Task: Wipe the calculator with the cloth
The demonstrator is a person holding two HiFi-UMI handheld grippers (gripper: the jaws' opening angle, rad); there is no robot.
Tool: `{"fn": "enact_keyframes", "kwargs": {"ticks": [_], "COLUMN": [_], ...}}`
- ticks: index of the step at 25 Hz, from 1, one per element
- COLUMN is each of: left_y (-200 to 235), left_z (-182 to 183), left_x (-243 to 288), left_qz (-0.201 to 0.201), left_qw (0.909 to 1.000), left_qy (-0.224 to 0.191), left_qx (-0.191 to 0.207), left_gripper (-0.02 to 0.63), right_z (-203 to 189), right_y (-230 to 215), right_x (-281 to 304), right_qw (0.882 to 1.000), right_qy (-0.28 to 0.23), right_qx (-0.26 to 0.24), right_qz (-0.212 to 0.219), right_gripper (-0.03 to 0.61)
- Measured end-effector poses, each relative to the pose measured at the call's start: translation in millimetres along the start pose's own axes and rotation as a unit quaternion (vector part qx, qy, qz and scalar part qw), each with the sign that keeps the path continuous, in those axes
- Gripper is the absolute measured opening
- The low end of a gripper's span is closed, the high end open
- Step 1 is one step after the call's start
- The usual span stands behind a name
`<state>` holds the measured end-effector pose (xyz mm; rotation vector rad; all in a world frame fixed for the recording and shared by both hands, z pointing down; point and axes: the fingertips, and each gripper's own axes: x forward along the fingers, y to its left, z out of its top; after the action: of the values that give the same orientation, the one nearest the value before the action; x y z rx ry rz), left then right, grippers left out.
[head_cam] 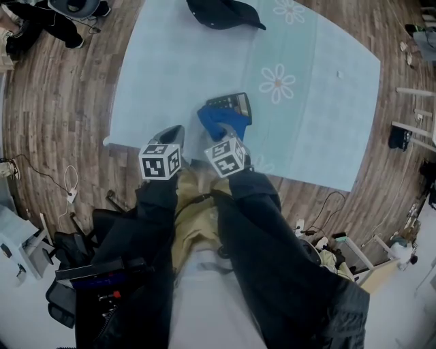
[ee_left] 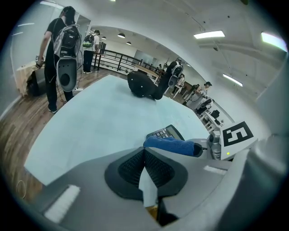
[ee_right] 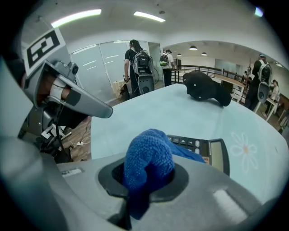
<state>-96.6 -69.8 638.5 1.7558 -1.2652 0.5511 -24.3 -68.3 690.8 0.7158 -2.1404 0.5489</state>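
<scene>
- Left gripper (ee_left: 144,152): jaws pressed together, nothing between them. It hangs over the near edge of the tablecloth (head_cam: 170,68).
- Blue cloth (ee_right: 148,158): one. Soft and limp, bunched in the clamped right gripper (ee_right: 146,170).
- Calculator (head_cam: 231,103): one, flat on the tablecloth, its near end under the cloth. Probably light, rigid and apt to slide, so best steadied by a side edge.
- Black cap (head_cam: 221,13): one, well apart.

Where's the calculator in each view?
Head view: calculator at centre, on the sheet, just beyond the blue cloth.
Left gripper view: calculator right of centre, behind the cloth.
Right gripper view: calculator lower right, behind the cloth.
Shared landmark: black object at the sheet's far end.
</scene>
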Motion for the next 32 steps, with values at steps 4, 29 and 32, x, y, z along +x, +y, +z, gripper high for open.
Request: {"fn": "enact_keyframes", "kwargs": {"ticks": [4, 29, 32], "left_y": [7.1, 11.5, 9.9], "left_z": [-1.1, -7.8, -5.0], "left_x": [-3.6, -4.1, -3.3], "left_qz": [0.006, 0.003, 0.001], "left_qw": [1.0000, 0.9997, 0.9997], "left_qy": [-0.004, -0.010, -0.009], "left_qx": [-0.006, -0.021, -0.023], "left_gripper": [0.002, 0.002, 0.002], "right_z": [7.3, 69.2, 64.1], "right_y": [12.7, -144.7, -160.0], "right_x": [-4.6, -139.1, -126.7], "right_qw": [0.999, 0.969, 0.973], "right_qy": [-0.017, -0.191, -0.165], "right_qx": [0.011, 0.117, 0.092], "right_qz": [0.025, -0.109, -0.135], "right_gripper": [0.051, 0.051, 0.051]}}
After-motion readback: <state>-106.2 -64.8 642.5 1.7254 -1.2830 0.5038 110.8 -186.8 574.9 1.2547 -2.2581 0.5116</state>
